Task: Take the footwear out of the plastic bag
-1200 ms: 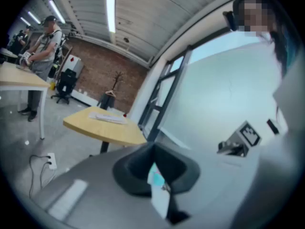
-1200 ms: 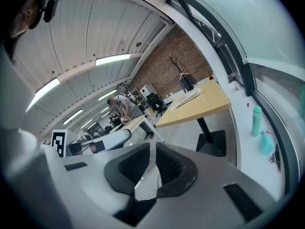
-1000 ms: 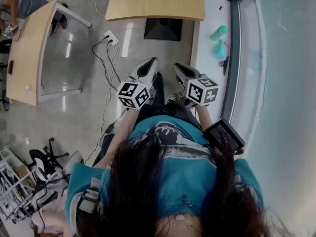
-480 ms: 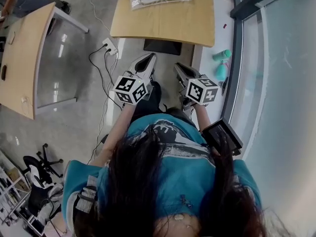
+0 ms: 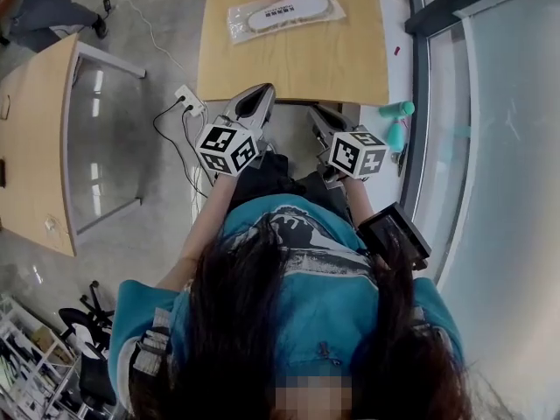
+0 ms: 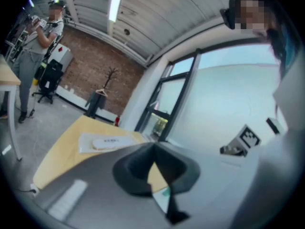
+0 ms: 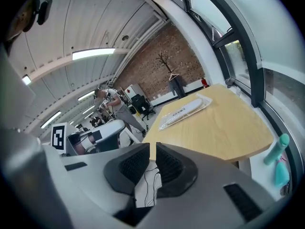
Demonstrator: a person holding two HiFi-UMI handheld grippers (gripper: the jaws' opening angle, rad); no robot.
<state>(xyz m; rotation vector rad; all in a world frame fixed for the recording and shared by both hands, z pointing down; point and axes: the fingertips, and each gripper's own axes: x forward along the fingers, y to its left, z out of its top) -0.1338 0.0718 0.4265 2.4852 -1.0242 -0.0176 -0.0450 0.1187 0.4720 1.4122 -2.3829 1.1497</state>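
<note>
A clear plastic bag (image 5: 284, 11) with a long white slipper inside lies flat on the far part of a wooden table (image 5: 293, 64). It also shows in the left gripper view as the bag (image 6: 106, 142) and in the right gripper view as the bag (image 7: 185, 111). My left gripper (image 5: 252, 99) hovers at the table's near edge, shut and empty, its jaws (image 6: 153, 149) meeting at the tips. My right gripper (image 5: 317, 116) is beside it, just short of the edge. Its pads stand a narrow slit apart (image 7: 152, 149) with nothing between them. Both are well short of the bag.
A power strip with cables (image 5: 188, 99) lies on the floor left of the table. Another desk (image 5: 35, 147) stands at the left. Teal bottles (image 5: 398, 110) sit on the white sill by the window on the right. A person (image 6: 40, 46) stands far off.
Both grippers have moved forward to the table's near edge. The table and the bag have come further into the head view. Neither gripper's jaws have changed.
</note>
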